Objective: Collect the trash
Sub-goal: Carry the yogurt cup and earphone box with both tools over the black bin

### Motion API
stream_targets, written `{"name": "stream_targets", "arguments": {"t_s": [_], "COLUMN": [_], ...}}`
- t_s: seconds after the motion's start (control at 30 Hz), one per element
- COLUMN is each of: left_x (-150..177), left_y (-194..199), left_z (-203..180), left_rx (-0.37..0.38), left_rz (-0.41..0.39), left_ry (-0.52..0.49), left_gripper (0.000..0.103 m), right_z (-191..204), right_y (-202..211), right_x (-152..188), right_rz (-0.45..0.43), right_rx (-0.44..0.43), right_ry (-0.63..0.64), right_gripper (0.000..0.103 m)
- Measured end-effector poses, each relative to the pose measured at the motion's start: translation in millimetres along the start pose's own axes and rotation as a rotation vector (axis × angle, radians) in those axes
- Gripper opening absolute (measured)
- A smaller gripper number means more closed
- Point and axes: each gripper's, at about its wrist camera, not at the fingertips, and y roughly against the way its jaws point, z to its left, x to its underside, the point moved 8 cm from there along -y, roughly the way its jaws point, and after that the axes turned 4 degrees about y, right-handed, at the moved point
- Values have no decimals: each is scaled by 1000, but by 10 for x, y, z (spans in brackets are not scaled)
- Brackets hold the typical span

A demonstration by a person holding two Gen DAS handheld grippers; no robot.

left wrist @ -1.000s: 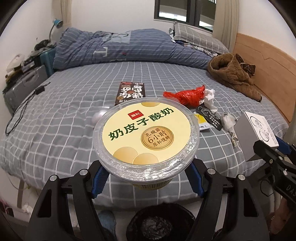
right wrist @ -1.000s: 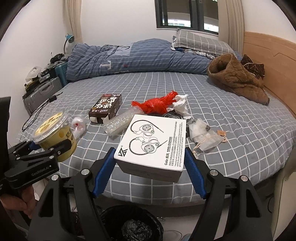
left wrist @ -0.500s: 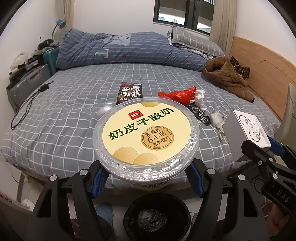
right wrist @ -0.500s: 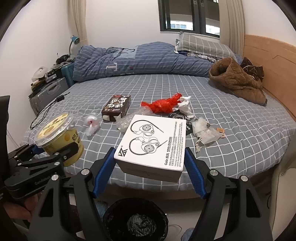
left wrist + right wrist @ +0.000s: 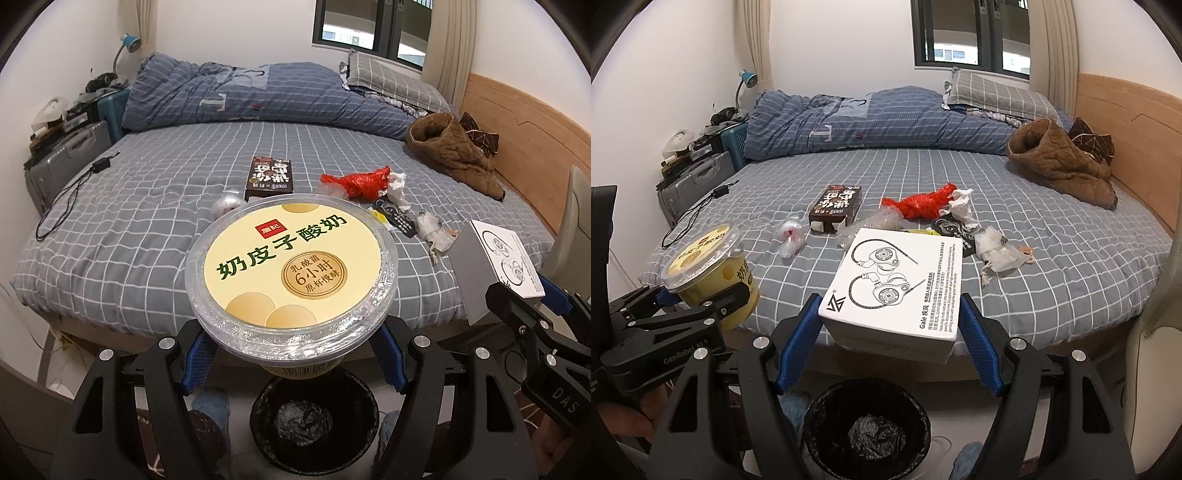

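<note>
My left gripper is shut on a yellow yogurt cup with a clear lid, held above a black bin on the floor. The cup also shows in the right wrist view. My right gripper is shut on a white earphone box, held above the same bin. The box also shows in the left wrist view. More trash lies on the bed: a red plastic bag, a dark snack box, white tissue and clear wrappers.
The bed has a grey checked sheet, with a rolled blue duvet and a brown jacket at the back. A suitcase and clutter stand at the left wall. A cable lies on the bed's left edge.
Both grippers have drawn back from the bed and risen with their loads. The bin now shows more fully below each gripper.
</note>
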Motion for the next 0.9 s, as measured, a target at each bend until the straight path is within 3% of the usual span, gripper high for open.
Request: {"name": "stream_targets", "arguments": {"t_s": [0.43,0.9], "left_x": [423,925], "left_y": [1,-363], "left_z": [73,331], "left_rx": [8,-33], "left_rz": [57,147], "left_ry": [10,29], "left_gripper": [71,71], "right_z": [115,236], "right_y": [0,-347], "right_x": [396,952], "right_rz": [61,166], "right_rx": [-3,-19], "right_ry": [0,-5], "right_gripper": [70,70]}}
